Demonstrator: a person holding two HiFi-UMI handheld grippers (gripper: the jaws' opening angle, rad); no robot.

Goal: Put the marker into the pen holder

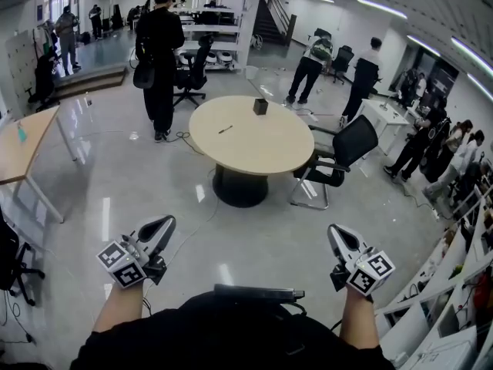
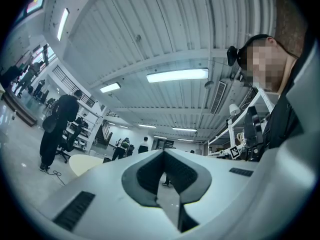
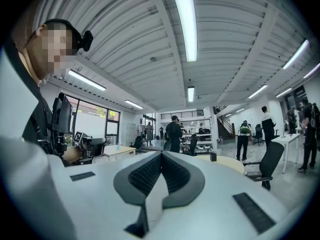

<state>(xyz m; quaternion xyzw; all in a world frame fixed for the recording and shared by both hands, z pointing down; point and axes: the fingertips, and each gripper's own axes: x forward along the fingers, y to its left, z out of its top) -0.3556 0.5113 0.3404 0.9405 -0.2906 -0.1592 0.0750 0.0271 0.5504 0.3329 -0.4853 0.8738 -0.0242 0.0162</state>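
A round beige table (image 1: 250, 149) stands a few steps ahead of me in the head view. On it a thin dark marker (image 1: 225, 129) lies left of centre, and a small black pen holder (image 1: 260, 106) stands near the far edge. My left gripper (image 1: 165, 225) and right gripper (image 1: 337, 234) are held low in front of my body, far short of the table. Both are shut with nothing between the pads. In the right gripper view the pen holder (image 3: 213, 157) shows on the table beyond the gripper (image 3: 161, 155). The left gripper (image 2: 163, 154) points upward towards the ceiling.
A black office chair (image 1: 347, 149) stands at the table's right side. A person in black (image 1: 160, 52) stands beyond its left edge, with cables on the floor nearby. A wooden desk (image 1: 23, 145) is at the left, and white desks (image 1: 431, 314) with several people line the right.
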